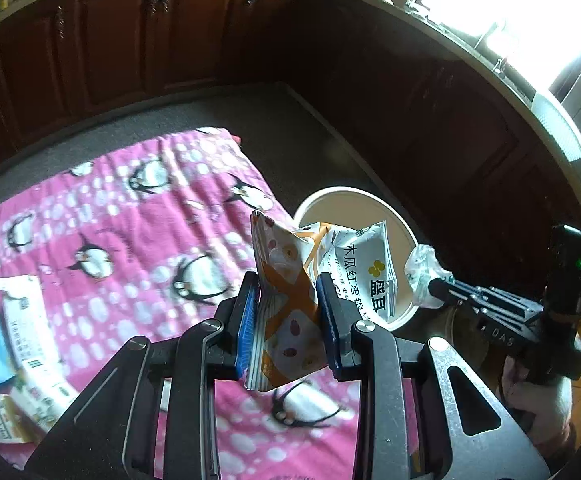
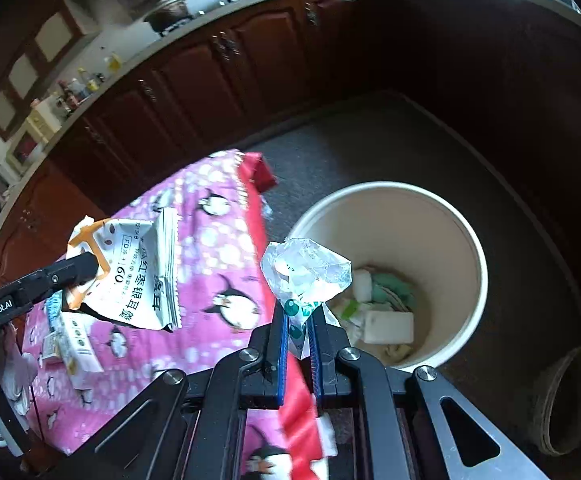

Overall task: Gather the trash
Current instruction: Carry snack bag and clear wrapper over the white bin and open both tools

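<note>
My left gripper (image 1: pixel 287 286) is shut on a white and orange snack bag (image 1: pixel 290 280) with Chinese print, held above the pink penguin cloth next to the bin. The bag also shows in the right wrist view (image 2: pixel 138 276). My right gripper (image 2: pixel 300 312) is shut on a crumpled clear plastic wrapper (image 2: pixel 306 272), held just over the near rim of the round beige trash bin (image 2: pixel 466 236). The wrapper shows in the left wrist view (image 1: pixel 424 272) beside the bin (image 1: pixel 402 228). The bin holds several pieces of trash (image 2: pixel 386 308).
A table under a pink penguin cloth (image 1: pixel 130 220) carries several paper packets at its left (image 1: pixel 22 340), seen also in the right wrist view (image 2: pixel 70 340). Dark wooden cabinets (image 1: pixel 130 40) ring the dark floor (image 2: pixel 350 140). A grey pot (image 2: pixel 570 400) stands right of the bin.
</note>
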`<state>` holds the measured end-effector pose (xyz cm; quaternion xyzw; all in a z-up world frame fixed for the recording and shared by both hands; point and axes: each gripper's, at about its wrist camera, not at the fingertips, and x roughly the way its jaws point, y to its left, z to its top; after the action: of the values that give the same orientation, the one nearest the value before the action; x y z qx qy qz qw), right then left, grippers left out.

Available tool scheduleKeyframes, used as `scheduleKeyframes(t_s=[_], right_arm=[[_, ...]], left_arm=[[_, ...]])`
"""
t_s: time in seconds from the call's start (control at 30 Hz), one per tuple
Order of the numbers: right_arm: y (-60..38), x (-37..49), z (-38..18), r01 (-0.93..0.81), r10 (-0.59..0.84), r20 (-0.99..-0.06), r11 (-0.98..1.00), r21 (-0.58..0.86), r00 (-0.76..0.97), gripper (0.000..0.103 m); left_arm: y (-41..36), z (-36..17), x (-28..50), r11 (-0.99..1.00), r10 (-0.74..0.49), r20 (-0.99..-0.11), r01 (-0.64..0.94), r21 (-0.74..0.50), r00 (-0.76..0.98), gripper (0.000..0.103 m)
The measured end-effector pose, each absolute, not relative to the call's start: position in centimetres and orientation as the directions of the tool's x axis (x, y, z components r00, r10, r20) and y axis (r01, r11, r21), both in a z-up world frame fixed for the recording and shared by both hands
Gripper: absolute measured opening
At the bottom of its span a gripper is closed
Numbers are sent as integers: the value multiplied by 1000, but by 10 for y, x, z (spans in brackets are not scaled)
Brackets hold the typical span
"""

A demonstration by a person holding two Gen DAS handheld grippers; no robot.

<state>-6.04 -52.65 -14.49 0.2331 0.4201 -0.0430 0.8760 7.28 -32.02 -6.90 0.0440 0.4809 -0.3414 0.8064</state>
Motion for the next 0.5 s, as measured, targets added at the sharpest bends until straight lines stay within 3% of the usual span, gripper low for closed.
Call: scheduleKeyframes(t_s=[0.5], right_arm=[[-556, -50, -198, 365, 127, -812, 846, 388, 570, 9]], left_arm=[[-389, -115, 88, 781, -450, -844, 587, -214, 291, 27]])
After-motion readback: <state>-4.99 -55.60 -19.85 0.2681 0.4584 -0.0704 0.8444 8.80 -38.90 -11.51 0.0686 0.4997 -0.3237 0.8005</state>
